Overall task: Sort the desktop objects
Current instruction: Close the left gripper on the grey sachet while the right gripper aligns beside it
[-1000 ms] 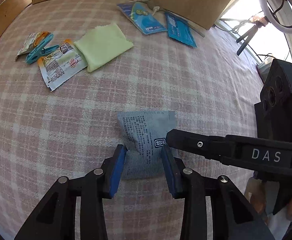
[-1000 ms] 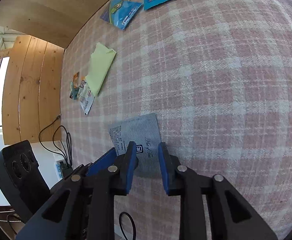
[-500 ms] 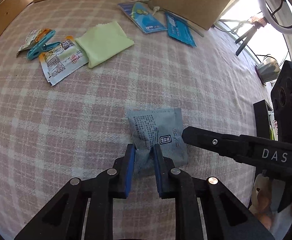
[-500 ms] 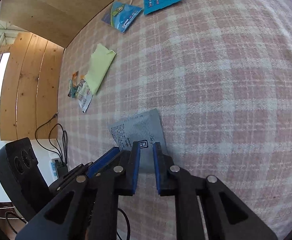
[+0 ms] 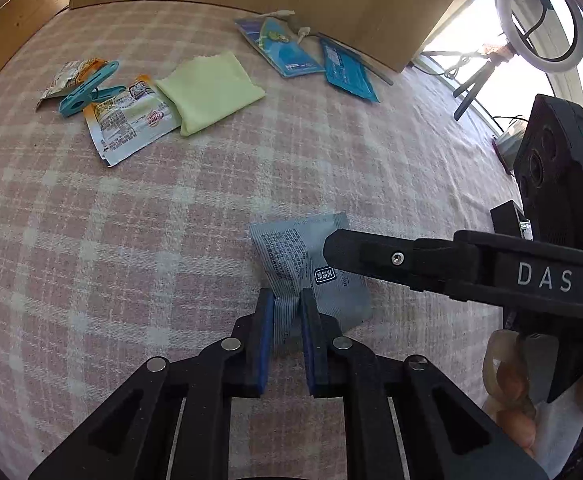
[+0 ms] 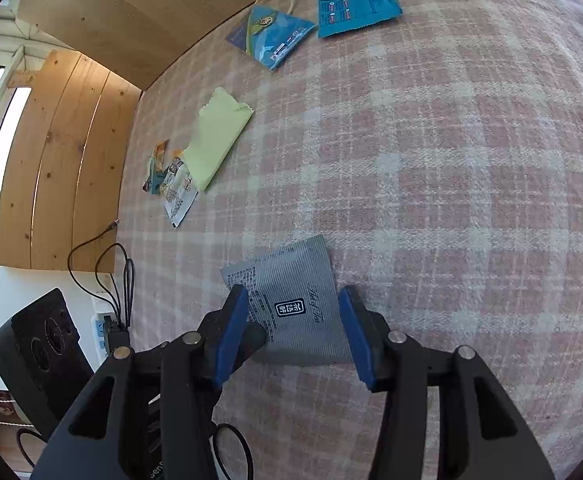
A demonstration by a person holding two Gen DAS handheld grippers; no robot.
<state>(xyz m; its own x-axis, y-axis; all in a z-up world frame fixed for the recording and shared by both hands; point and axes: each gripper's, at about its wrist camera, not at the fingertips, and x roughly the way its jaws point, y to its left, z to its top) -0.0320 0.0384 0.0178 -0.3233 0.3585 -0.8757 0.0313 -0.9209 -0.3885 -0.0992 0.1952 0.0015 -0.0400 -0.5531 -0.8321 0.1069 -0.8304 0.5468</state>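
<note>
Grey tea sachet (image 5: 307, 264) flat on the checked bench (image 5: 171, 220), pinched at its near edge by the left claw (image 5: 285, 308), closing and crumpling the foil, likely to lift it for sorting. Right claw (image 6: 293, 320) opening, straddling the sachet without pressing. Both pitched steeply down, converging from opposite sides.

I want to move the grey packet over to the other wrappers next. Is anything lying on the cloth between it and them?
Nothing visible: only bare plaid cloth lies between the grey packet and the wrappers beside the yellow cloth.
</note>
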